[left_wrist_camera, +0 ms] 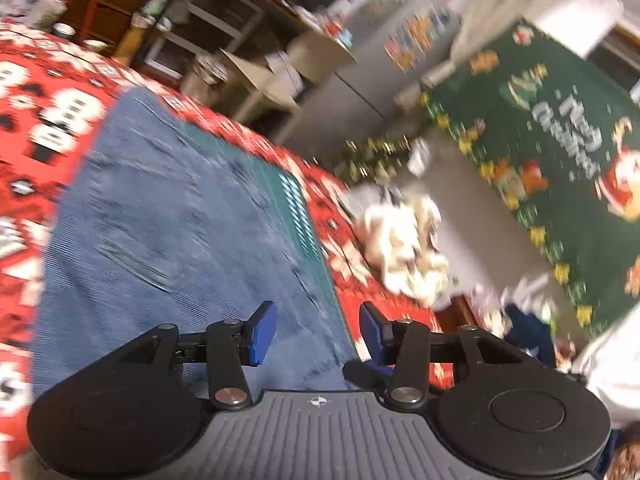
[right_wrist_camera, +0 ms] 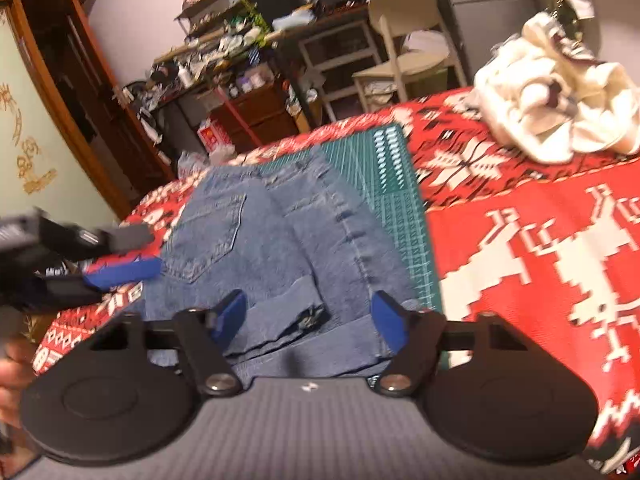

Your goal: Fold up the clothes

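Folded blue jeans lie on a green cutting mat over a red patterned tablecloth. They also show blurred in the left wrist view. My right gripper is open and empty just above the near edge of the jeans, where the leg hems are. My left gripper is open and empty above the jeans' right part. It also shows in the right wrist view at the left side of the jeans. A crumpled white garment lies at the table's far right.
A beige chair, cluttered shelves and a wooden cabinet stand beyond the table. In the left wrist view the white garment lies by the table edge, and a green Christmas rug covers the floor.
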`<state>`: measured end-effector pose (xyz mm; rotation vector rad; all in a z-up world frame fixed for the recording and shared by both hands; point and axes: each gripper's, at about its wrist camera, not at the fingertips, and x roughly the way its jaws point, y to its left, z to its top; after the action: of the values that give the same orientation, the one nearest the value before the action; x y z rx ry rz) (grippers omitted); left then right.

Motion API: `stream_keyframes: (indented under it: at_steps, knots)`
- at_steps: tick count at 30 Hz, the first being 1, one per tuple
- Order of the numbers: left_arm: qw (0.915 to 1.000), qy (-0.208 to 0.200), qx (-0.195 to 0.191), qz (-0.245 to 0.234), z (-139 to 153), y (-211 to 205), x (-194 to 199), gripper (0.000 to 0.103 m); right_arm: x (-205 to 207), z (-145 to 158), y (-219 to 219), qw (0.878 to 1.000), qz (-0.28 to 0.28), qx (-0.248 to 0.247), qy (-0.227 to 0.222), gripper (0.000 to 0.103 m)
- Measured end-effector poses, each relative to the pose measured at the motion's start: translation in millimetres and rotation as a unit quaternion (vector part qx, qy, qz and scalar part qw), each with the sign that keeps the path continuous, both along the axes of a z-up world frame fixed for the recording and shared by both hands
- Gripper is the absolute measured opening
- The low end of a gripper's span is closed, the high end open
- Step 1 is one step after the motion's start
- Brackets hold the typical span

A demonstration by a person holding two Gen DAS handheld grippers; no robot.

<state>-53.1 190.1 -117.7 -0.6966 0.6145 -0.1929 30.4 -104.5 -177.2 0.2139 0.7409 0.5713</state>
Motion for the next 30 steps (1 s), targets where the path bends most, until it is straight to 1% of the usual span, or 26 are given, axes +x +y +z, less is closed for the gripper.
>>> stream_keyframes:
  at_steps: [1, 4, 6, 8, 11, 14, 15, 17, 18, 19, 22, 26, 28, 30]
  knots:
    - [0.9999, 0.002, 0.012, 0.012, 2.1, 7.7, -5.0, 0.045, 2.5, -2.6, 3.8, 1.0, 0.005, 0.0, 0.006, 0.055]
    - [0.9972, 0.015, 0.051, 0.052, 5.8, 30.5, -21.5, 0.046, 13.0, -11.6, 11.4, 1.0, 0.01, 0.007, 0.029, 0.044]
    - [0.9939, 0.023, 0.072, 0.081, 6.1, 46.0, -33.8, 0.05, 20.3, -18.4, 13.9, 0.999, 0.009, 0.018, 0.046, 0.042]
    - [0.992, 0.031, 0.067, 0.102, 1.8, 62.3, -44.8, 0.054, 25.5, -23.0, 17.0, 0.998, 0.013, 0.031, 0.059, 0.042]
    - [0.9892, 0.05, 0.059, 0.125, -8.7, 81.7, -57.2, 0.054, 31.2, -27.2, 23.6, 0.996, 0.025, 0.05, 0.072, 0.042]
    - [0.987, 0.059, 0.069, 0.133, -14.7, 88.0, -66.3, 0.054, 35.9, -30.1, 30.7, 0.994, 0.026, 0.065, 0.086, 0.042]
    - [0.9863, 0.061, 0.074, 0.134, -15.6, 88.3, -68.8, 0.054, 37.9, -31.0, 32.9, 0.994, 0.021, 0.067, 0.088, 0.038]
    - [0.986, 0.057, 0.085, 0.131, -15.8, 89.8, -71.9, 0.054, 41.9, -30.9, 36.7, 0.994, 0.006, 0.055, 0.091, 0.013]
    - [0.9859, 0.055, 0.092, 0.128, -14.5, 89.9, -73.0, 0.054, 43.7, -30.0, 38.3, 0.995, -0.005, 0.044, 0.091, 0.01]
    - [0.9857, 0.052, 0.101, 0.125, -12.6, 89.1, -73.0, 0.054, 44.8, -27.8, 39.0, 0.995, -0.01, 0.045, 0.09, 0.01]
    - [0.9858, 0.037, 0.125, 0.105, -3.6, 84.0, -74.9, 0.054, 42.5, -12.2, 38.9, 0.997, -0.015, 0.048, 0.066, 0.01]
    - [0.9879, 0.023, 0.133, 0.077, 4.3, 75.9, -72.6, 0.054, 37.0, 17.5, 19.9, 0.995, -0.033, 0.083, 0.033, 0.009]
    - [0.9882, 0.019, 0.138, 0.064, 7.6, 69.8, -69.4, 0.055, 33.9, 30.5, 4.8, 0.994, -0.051, 0.091, 0.018, 0.009]
    - [0.9887, 0.014, 0.141, 0.049, 9.6, 61.5, -65.4, 0.056, 30.6, 36.5, -13.1, 0.993, -0.064, 0.099, 0.014, 0.009]
